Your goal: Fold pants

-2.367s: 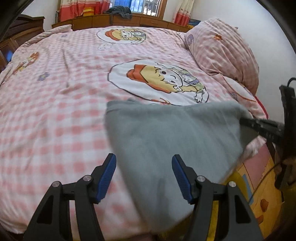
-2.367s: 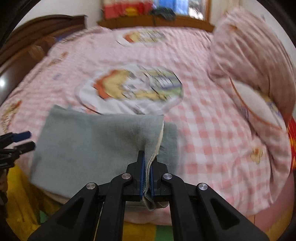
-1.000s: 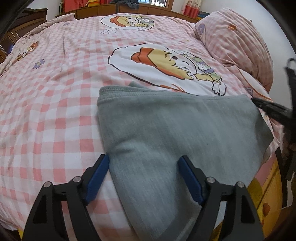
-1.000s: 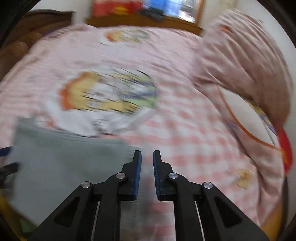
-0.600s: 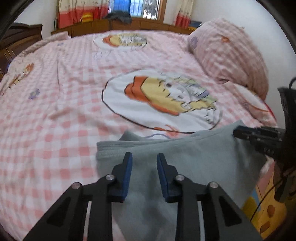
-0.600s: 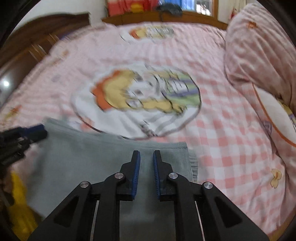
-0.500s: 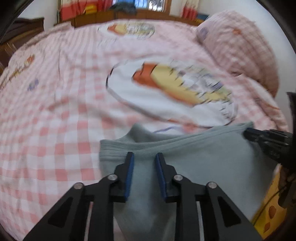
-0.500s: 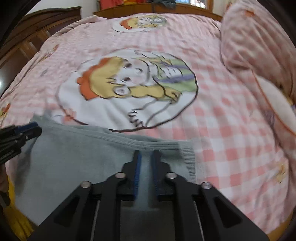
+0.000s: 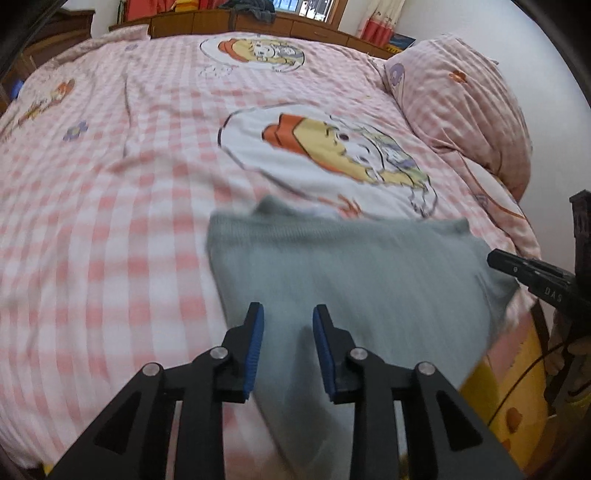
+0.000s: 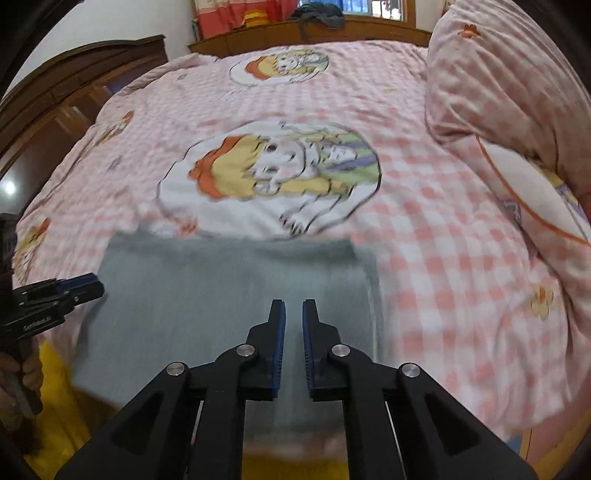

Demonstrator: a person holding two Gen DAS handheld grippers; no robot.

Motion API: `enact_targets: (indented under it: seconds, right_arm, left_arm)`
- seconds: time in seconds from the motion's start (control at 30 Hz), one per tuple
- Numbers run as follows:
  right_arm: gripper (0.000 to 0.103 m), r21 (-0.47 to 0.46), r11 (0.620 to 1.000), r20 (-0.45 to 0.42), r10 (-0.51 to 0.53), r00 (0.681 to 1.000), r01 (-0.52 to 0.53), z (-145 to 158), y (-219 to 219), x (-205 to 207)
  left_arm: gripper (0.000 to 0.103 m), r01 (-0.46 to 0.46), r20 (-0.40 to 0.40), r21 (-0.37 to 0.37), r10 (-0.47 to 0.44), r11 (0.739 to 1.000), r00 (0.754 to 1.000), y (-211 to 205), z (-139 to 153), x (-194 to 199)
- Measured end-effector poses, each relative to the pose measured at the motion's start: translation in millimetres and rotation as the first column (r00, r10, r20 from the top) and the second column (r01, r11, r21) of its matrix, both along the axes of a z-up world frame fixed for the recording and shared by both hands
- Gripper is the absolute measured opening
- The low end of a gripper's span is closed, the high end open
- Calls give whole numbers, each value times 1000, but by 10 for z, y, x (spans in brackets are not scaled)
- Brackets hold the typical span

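Observation:
The grey pants (image 9: 354, 273) lie folded into a flat rectangle at the near edge of the pink checked bed (image 9: 110, 184); they also show in the right wrist view (image 10: 229, 288). My left gripper (image 9: 288, 328) hovers over the pants' near left part, jaws narrowly apart and empty. My right gripper (image 10: 293, 321) hovers over the pants' near right part, jaws a small gap apart and empty. The right gripper's tip shows at the pants' right edge (image 9: 524, 267); the left gripper's tip shows at their left edge (image 10: 70, 290).
A big pink checked pillow (image 9: 465, 110) lies at the bed's right side. A cartoon print (image 10: 273, 173) lies just beyond the pants. A wooden headboard ledge (image 10: 314, 33) runs along the far side. Yellow floor mat (image 9: 517, 406) shows below the bed edge.
The right gripper let go of the pants' folded edge and the fabric settled flat. The left gripper's jaws narrowed from wide open. Both grippers drew back slightly over the pants.

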State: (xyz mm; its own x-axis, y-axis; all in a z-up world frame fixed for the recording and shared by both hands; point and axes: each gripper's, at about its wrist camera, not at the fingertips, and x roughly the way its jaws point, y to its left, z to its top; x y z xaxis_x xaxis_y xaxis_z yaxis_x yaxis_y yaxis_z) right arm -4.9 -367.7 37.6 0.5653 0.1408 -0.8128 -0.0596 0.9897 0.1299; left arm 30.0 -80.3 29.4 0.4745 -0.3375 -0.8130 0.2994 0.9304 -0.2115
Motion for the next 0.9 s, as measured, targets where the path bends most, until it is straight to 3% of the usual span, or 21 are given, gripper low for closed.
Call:
enact_targets:
  seconds: [0.13, 0.2, 0.33, 0.5, 0.63, 0.67, 0.73, 0.8, 0.9]
  right_arm:
    - [10, -70, 997, -44, -27, 999, 24, -190, 17, -216]
    - [10, -16, 998, -79, -61, 995, 60, -324, -71, -279]
    - [10, 54, 993, -84, -104, 991, 109, -349, -184, -381]
    - [10, 16, 995, -88, -101, 991, 103, -234, -113, -420]
    - [11, 70, 995, -59, -69, 996, 73, 80, -36, -483]
    - [13, 73, 995, -47, -57, 997, 61, 180, -5, -502]
    - [31, 78, 996, -14, -37, 999, 38, 390, 66, -560]
    - [39, 94, 995, 10, -24, 1000, 23, 515, 131, -604]
    - [41, 130, 991, 21, -4, 1000, 2, 557, 260, -640]
  left_arm:
    - [34, -20, -28, -11, 20, 1000, 999, 70, -80, -219]
    - [40, -26, -50, -7, 26, 1000, 998, 96, -136, -309]
    - [40, -35, -76, -42, 31, 999, 997, 155, -203, -453]
    - [41, -8, -72, -35, 6, 999, 997, 154, -204, -595]
    - [41, -13, -86, -75, 7, 997, 996, 204, -197, -562]
    - [41, -18, -87, -85, 11, 996, 996, 210, -199, -534]
    - [42, -30, -91, -98, 21, 995, 996, 215, -211, -460]
    - [46, -37, -101, -113, 25, 993, 995, 201, -230, -388]
    - [53, -36, -95, -122, 24, 992, 995, 154, -241, -323]
